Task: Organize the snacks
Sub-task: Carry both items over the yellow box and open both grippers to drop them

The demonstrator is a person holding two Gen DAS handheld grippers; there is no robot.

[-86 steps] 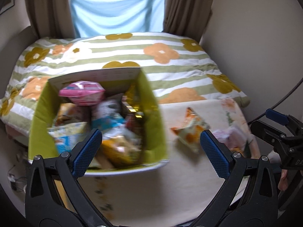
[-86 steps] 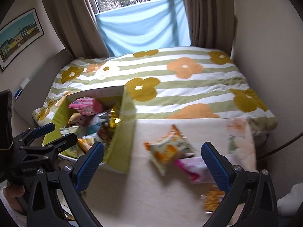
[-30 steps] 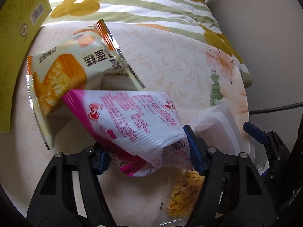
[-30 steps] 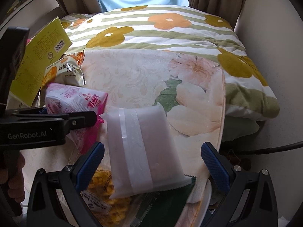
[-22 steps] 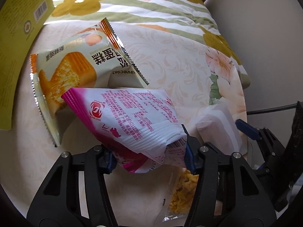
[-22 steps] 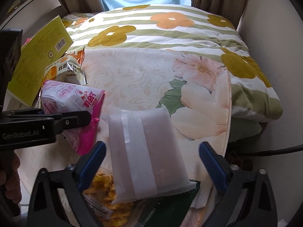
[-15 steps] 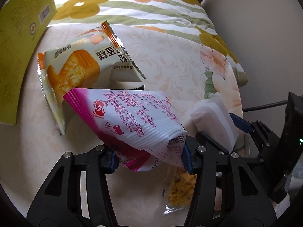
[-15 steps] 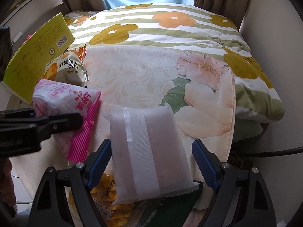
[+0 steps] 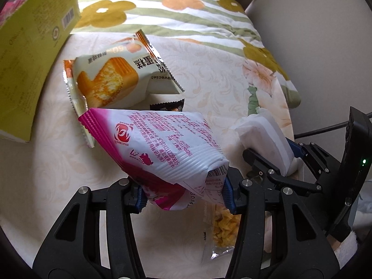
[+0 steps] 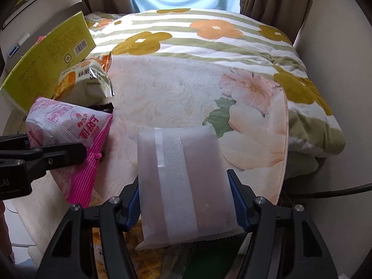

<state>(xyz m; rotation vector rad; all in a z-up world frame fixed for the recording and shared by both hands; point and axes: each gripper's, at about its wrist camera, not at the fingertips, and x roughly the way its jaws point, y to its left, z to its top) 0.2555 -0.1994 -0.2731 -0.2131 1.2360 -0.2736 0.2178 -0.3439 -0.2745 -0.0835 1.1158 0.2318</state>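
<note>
You are pinching pink snack bag (image 9: 162, 144) in left gripper (image 9: 183, 197) above tablecloth (image 9: 209, 86). Right gripper (image 10: 187, 204) is clamping white frosted packet (image 10: 183, 176) at lower sides. Both are looking light, puffy, slippery, crushable; you are gripping near seals. Green box (image 10: 46, 67) is standing at far left.

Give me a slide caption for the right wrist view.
Right gripper clamps a white snack packet; left gripper holds a pink one.

White packet (image 10: 183, 186) between right gripper (image 10: 186, 200) jaws.
</note>
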